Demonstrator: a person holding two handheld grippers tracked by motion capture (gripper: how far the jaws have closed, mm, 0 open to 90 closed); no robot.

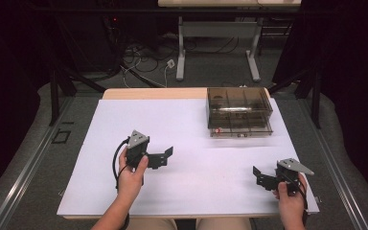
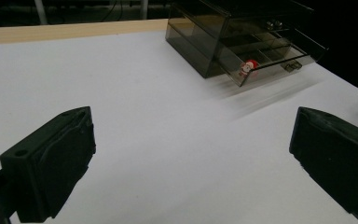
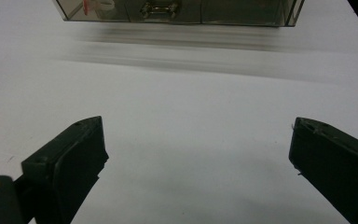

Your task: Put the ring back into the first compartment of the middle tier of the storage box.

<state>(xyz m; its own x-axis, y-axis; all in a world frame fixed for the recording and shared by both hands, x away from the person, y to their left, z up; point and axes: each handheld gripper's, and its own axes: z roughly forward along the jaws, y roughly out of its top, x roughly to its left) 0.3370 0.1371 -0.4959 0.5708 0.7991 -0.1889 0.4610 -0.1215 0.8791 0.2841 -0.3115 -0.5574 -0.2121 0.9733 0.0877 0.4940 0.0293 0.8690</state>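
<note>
Both the left gripper (image 1: 160, 158) and right gripper (image 1: 263, 178) hover with fingers spread wide, holding nothing. A careless reach could push the light drawer box (image 1: 239, 111) across the slick bench (image 1: 182, 139), or knock the small Santa figure (image 2: 248, 68) deeper into its drawer.

Matt white sheet (image 1: 187, 143), smooth like paper, covers the table; a pale wood edge (image 1: 153, 93) peeks out behind it. On that sheet sits a glossy, smoky see-through plastic drawer box (image 1: 239, 111), with a shiny metal handle (image 3: 158, 9) on its front. Both grippers, left (image 2: 191, 158) and right (image 3: 198, 172), show matt black plastic jaws, faintly rough.
</note>
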